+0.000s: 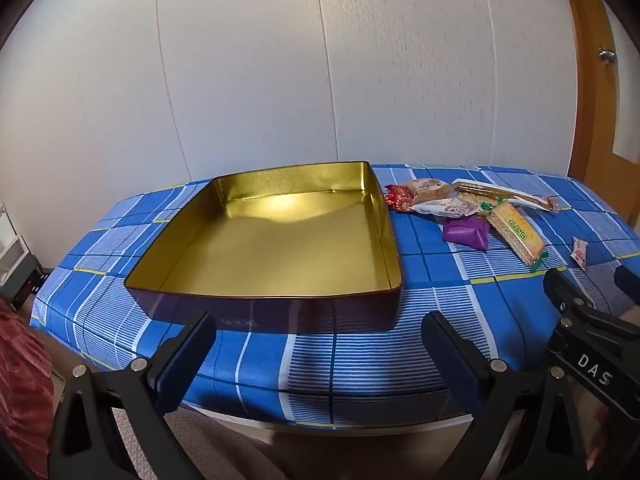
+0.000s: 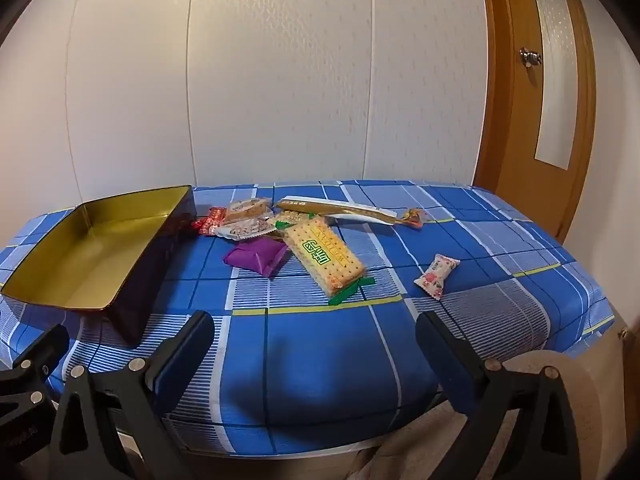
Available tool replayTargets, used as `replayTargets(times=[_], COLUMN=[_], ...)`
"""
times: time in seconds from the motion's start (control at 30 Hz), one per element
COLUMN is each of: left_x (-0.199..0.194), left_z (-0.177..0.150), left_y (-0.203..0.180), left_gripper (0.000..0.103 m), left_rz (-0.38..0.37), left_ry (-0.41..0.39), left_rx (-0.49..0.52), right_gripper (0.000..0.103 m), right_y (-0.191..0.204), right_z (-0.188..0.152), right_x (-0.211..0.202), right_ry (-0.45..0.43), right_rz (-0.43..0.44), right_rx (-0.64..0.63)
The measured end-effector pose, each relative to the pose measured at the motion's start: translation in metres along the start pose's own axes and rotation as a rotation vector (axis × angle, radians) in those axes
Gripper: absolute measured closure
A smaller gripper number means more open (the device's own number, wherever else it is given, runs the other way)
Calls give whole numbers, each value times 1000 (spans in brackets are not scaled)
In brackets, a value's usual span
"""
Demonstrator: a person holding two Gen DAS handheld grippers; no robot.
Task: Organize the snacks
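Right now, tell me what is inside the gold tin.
Nothing: the gold tin shows only its bare shiny floor. Its near wall hides a strip of floor. The snacks lie outside, on the tablecloth.

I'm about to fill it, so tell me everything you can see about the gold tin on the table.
The tin is a shallow rectangular box with rounded corners, shiny gold inside, dark and glossy outside, looking like metal. It sits open with no lid and nothing in it, flat on the blue checked tablecloth, left of the snack pile; a red wrapper lies at its far corner.

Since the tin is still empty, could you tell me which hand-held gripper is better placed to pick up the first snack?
Probably the right hand-held gripper: open, facing the cracker pack; the left one faces the tin.
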State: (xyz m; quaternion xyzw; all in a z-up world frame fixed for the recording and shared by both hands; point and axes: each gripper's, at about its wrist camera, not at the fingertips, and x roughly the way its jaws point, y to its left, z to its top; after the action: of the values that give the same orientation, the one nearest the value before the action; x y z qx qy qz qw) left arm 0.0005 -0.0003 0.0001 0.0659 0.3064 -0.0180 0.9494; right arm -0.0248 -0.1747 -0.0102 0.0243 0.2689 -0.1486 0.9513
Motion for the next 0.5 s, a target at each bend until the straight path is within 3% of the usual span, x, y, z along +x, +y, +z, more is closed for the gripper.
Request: replayTargets(times=[0.5], left_x=[2], left_z=[-3], left_y=[0], left_gripper=[0], left_rz=[-6], left_ry=[1], left_rx=[1], right_gripper=[1], right_y=[-2], right_z=[0], right_x=[6], right_ry=[33], right_rz=[9], right_rx=[13])
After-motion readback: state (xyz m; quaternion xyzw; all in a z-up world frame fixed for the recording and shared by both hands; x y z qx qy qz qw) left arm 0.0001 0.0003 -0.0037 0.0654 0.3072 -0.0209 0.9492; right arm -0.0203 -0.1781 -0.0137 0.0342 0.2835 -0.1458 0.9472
